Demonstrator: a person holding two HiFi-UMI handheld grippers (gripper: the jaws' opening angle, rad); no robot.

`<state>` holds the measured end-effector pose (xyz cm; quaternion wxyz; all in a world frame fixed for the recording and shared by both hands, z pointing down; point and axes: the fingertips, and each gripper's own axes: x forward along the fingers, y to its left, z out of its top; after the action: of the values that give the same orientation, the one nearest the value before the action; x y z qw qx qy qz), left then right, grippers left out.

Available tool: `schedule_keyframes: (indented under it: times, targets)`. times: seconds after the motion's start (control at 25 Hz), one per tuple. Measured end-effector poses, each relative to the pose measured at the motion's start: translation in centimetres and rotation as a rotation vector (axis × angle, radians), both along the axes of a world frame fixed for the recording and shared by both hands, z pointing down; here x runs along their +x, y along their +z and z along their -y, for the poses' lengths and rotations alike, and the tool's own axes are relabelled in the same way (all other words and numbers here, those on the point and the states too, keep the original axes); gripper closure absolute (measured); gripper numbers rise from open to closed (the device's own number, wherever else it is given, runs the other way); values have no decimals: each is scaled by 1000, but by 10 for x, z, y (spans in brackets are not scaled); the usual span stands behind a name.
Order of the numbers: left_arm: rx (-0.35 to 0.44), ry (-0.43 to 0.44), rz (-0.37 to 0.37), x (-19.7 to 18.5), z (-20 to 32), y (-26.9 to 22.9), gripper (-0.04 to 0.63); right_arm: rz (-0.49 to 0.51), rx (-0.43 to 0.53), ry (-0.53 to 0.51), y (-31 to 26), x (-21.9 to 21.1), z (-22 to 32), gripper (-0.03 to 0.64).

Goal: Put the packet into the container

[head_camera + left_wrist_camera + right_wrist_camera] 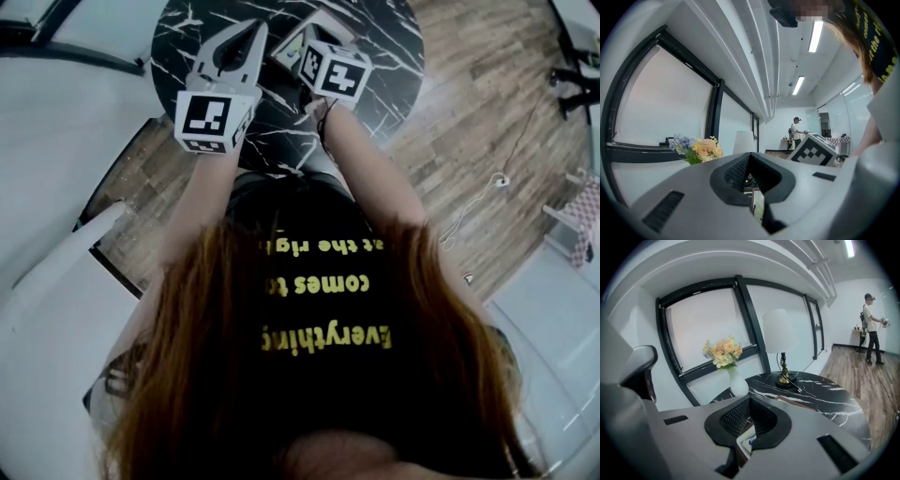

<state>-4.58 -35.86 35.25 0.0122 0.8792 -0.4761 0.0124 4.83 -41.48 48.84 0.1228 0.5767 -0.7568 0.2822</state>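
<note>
Packet pinched, container just ahead of my tips.

My right gripper (750, 400) is closed narrow on what looks like the white, blue-printed packet (747, 442), which sits low between the pads. My left gripper (750, 156) is squeezed together alongside, with only a pale sliver in its slit that I can't identify. Ahead of the right tips, on the black marble table (825, 394), lies a flat brown-edged thing I take for the container (790, 400). So I'm on the carry: next I reach forward over that rim, then let the jaws part.
</note>
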Motion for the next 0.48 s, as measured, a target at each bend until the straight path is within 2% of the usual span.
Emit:
schedule_keyframes:
  times: [0.2,0.48]
  targets:
    - [3,7,7,10,-2,1,597,-12,162,-31,-30,0,-9,600]
    - [10,14,5,17,-3,-1,597,-87,351,-108,-66,-5,-27,600]
